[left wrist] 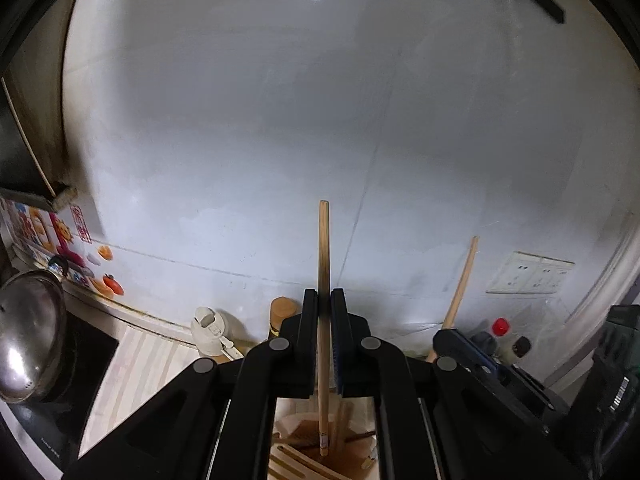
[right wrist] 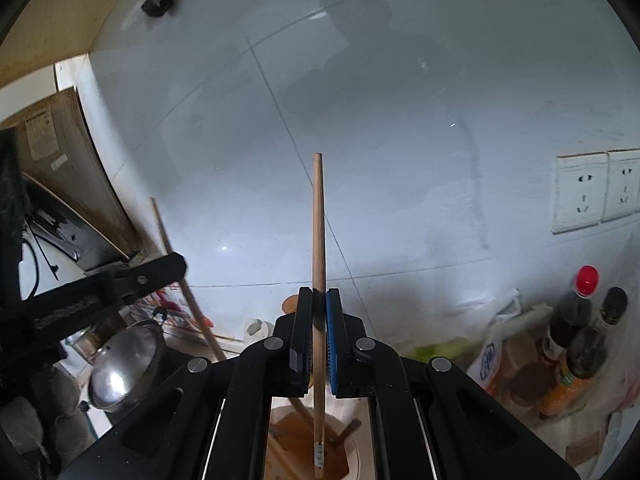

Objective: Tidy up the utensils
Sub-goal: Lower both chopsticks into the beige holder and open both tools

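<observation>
Now each black gripper, left (left wrist: 324, 300) and right (right wrist: 319, 300), pinches tight on one thin wooden chopstick (left wrist: 323, 320) (right wrist: 318, 280), held upright above the near round holder (right wrist: 352, 456), likely for dropping in.

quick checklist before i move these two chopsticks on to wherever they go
1. Left gripper shut on its chopstick: ok.
2. Right gripper shut on its chopstick: ok.
3. Each stick upright in the jaws, not skewed: ok.
4. The two grippers apart, sticks not crossing: ok.
5. Wooden utensils below clear of the stick tips: cannot tell.
6. Drop-off spot in view: cannot tell.
</observation>
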A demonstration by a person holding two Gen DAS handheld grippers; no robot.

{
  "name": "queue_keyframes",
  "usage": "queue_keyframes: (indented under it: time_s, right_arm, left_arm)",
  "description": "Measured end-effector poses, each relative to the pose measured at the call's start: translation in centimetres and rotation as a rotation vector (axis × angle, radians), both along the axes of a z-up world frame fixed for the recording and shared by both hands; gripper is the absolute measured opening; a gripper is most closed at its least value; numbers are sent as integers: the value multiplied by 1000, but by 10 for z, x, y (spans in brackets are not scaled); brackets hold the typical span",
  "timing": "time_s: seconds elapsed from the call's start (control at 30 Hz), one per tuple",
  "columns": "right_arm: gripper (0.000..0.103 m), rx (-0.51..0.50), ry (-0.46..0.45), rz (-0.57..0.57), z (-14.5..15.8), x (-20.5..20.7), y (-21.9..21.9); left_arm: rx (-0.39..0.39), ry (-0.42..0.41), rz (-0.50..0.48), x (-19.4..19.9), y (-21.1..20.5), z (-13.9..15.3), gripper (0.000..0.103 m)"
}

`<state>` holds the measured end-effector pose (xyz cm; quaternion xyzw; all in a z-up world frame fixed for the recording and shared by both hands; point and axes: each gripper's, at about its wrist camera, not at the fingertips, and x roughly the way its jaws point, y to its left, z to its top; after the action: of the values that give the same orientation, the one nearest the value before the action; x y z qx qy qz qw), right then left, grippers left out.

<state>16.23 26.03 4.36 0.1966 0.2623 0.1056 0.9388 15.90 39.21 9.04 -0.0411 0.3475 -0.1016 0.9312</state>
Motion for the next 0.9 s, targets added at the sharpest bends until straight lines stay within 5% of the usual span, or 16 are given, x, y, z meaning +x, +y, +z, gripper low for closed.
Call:
queue_keyframes:
  time_s: [0.4,0.9]
  right_arm:
    - [6,2,20,0,-43,-3,-1]
    - [6,-9,20,41,-47,-31,-7]
  left_arm:
    - [-38,104,-41,26,8,-61,4]
    - [-32,177,-110,4,3,-80,4]
